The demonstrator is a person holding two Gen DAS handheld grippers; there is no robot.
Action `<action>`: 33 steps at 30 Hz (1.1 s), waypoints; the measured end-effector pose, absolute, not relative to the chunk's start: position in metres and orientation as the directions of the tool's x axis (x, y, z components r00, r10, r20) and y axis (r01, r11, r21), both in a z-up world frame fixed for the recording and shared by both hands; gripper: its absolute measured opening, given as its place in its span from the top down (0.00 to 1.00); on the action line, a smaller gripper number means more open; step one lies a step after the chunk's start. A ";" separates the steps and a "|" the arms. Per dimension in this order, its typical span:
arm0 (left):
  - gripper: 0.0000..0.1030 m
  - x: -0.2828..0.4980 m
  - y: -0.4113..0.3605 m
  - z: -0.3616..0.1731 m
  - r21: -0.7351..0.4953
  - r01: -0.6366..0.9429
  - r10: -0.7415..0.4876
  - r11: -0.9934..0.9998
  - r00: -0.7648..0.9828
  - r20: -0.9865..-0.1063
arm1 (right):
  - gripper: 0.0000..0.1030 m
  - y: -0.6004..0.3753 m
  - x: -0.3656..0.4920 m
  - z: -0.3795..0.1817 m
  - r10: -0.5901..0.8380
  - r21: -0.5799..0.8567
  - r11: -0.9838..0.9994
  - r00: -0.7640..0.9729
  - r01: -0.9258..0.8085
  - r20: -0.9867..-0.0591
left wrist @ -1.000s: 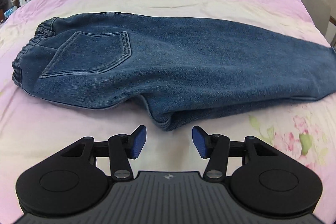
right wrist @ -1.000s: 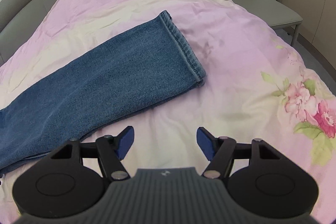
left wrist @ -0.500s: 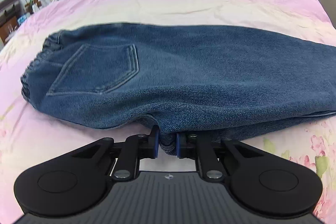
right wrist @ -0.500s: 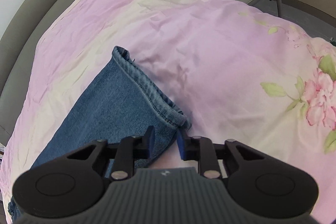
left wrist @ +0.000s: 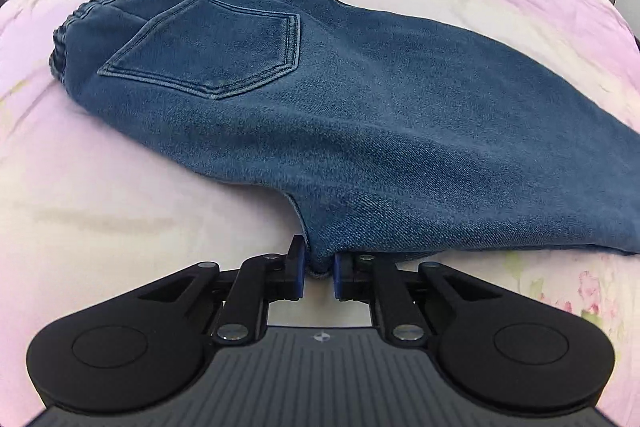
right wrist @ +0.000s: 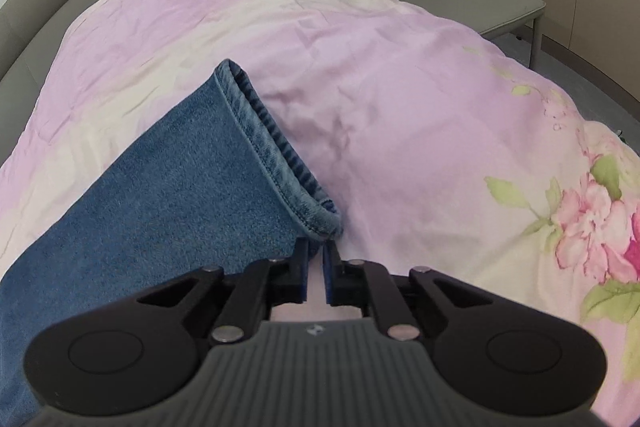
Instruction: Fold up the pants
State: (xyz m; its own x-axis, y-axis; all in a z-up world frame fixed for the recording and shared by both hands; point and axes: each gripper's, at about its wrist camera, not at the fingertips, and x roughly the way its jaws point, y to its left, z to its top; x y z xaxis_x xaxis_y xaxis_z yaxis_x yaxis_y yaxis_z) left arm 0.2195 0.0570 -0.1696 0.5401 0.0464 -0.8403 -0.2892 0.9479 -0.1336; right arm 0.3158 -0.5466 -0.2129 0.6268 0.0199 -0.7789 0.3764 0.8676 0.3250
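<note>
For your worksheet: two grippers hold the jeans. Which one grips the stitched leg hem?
The right gripper: it pinches the jeans at the hem corner. The left gripper clamps the crotch point instead.

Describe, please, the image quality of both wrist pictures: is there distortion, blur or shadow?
Left wrist view: fisheye bends the pink floral bedsheet; the blue denim pants look sharp, lighting soft and even. Right wrist view: same bending, dark corners, a faint shadow beside the stitched pant hem.
</note>
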 end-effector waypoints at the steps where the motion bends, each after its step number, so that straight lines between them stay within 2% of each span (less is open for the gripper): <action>1: 0.86 0.217 0.062 -0.168 -0.159 -0.294 0.027 0.942 0.540 -0.841 | 0.83 -0.547 0.313 -0.214 0.041 0.349 0.858 0.627 0.376 -0.778; 2: 0.97 0.213 0.066 -0.169 -0.181 -0.303 0.008 0.936 0.531 -0.847 | 0.70 -0.547 0.309 -0.215 0.060 0.370 0.849 0.628 0.376 -0.776; 3: 0.99 0.207 0.068 -0.172 -0.176 -0.319 0.005 0.931 0.493 -0.870 | 0.65 -0.546 0.307 -0.217 0.071 0.386 0.842 0.632 0.376 -0.772; 6: 1.00 0.188 0.078 -0.170 -0.200 -0.341 0.006 0.919 0.520 -0.854 | 0.57 -0.542 0.301 -0.221 0.124 0.440 0.827 0.651 0.349 -0.749; 7: 1.00 0.181 0.086 -0.166 -0.266 -0.357 -0.024 0.895 0.558 -0.829 | 0.49 -0.540 0.300 -0.223 0.141 0.461 0.818 0.657 0.344 -0.740; 8: 0.95 0.177 0.094 -0.163 -0.337 -0.375 -0.058 0.864 0.589 -0.806 | 0.39 -0.540 0.300 -0.225 0.156 0.488 0.801 0.666 0.347 -0.730; 9: 0.92 0.174 0.104 -0.160 -0.414 -0.395 -0.089 0.820 0.626 -0.775 | 0.35 -0.540 0.299 -0.227 0.170 0.518 0.779 0.677 0.353 -0.716; 10: 0.78 0.173 0.112 -0.157 -0.469 -0.412 -0.104 0.781 0.654 -0.749 | 0.32 -0.540 0.299 -0.230 0.188 0.555 0.750 0.690 0.358 -0.699; 11: 0.63 0.175 0.119 -0.156 -0.513 -0.429 -0.114 0.743 0.675 -0.729 | 0.33 -0.539 0.299 -0.233 0.200 0.581 0.726 0.695 0.367 -0.690; 13: 0.53 0.181 0.129 -0.159 -0.570 -0.462 -0.122 0.680 0.695 -0.709 | 0.33 -0.537 0.300 -0.240 0.194 0.603 0.688 0.699 0.404 -0.689; 17: 0.52 0.195 0.135 -0.176 -0.645 -0.481 -0.161 0.594 0.714 -0.681 | 0.32 -0.533 0.302 -0.255 0.150 0.634 0.628 0.730 0.450 -0.667; 22: 0.48 0.199 0.122 -0.199 -0.667 -0.491 -0.158 0.560 0.727 -0.668 | 0.32 -0.532 0.312 -0.267 0.098 0.650 0.608 0.769 0.456 -0.631; 24: 0.45 0.201 0.123 -0.205 -0.678 -0.492 -0.160 0.547 0.733 -0.661 | 0.34 -0.532 0.320 -0.269 0.083 0.648 0.610 0.777 0.456 -0.624; 25: 0.48 0.201 0.123 -0.205 -0.683 -0.490 -0.165 0.542 0.735 -0.658 | 0.43 -0.533 0.324 -0.270 0.074 0.649 0.603 0.778 0.464 -0.624; 26: 0.58 0.202 0.122 -0.205 -0.690 -0.482 -0.174 0.540 0.738 -0.652 | 0.57 -0.535 0.327 -0.271 0.073 0.657 0.589 0.779 0.470 -0.623; 29: 0.78 0.207 0.121 -0.196 -0.690 -0.468 -0.188 0.553 0.736 -0.650 | 0.77 -0.546 0.328 -0.270 0.082 0.702 0.506 0.781 0.502 -0.619; 31: 0.83 0.209 0.122 -0.184 -0.672 -0.464 -0.177 0.577 0.732 -0.658 | 0.87 -0.550 0.324 -0.256 0.081 0.709 0.514 0.795 0.483 -0.601; 33: 0.89 0.211 0.120 -0.167 -0.651 -0.456 -0.160 0.606 0.732 -0.662 | 0.91 -0.551 0.319 -0.229 0.091 0.712 0.554 0.819 0.431 -0.566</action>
State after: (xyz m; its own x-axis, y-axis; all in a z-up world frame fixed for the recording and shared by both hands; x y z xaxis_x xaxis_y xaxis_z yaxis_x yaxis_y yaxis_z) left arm 0.2105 0.1195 -0.1670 0.7320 -0.1603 -0.6621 -0.4565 0.6061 -0.6514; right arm 0.3190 -0.5507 -0.2293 0.8191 0.0910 -0.5663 0.4310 0.5537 0.7125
